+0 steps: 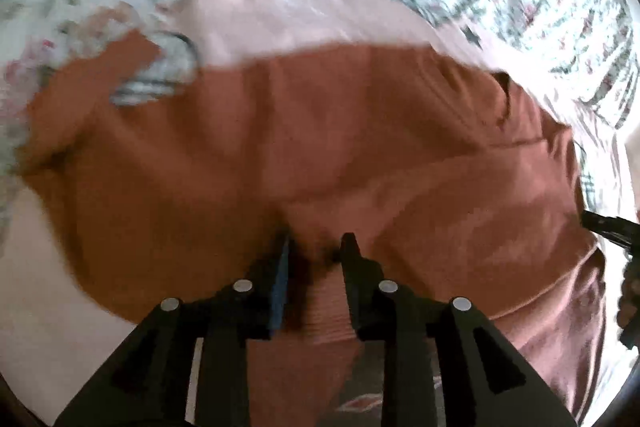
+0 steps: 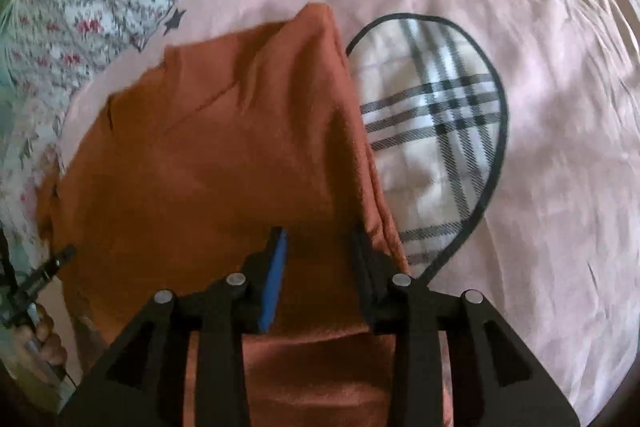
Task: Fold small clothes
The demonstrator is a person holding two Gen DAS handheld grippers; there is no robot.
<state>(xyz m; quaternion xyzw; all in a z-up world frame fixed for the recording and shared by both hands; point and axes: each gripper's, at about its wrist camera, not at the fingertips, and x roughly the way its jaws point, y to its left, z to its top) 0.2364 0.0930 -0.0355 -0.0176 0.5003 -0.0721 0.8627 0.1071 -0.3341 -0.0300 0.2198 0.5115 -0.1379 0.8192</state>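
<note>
garment rust cloth, on pink sheet of bed, long axis 6–12 in right view | right gripper pinched its near hem, folded edge at 1 o'clock | left gripper gripped same hem | plaid patch at 2, flat, no obstruction

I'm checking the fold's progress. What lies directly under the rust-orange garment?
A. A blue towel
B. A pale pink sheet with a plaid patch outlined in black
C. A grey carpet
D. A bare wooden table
B: the rust-orange garment rests on a pale pink sheet, with the black-outlined plaid patch showing just beside the garment's edge.
</note>
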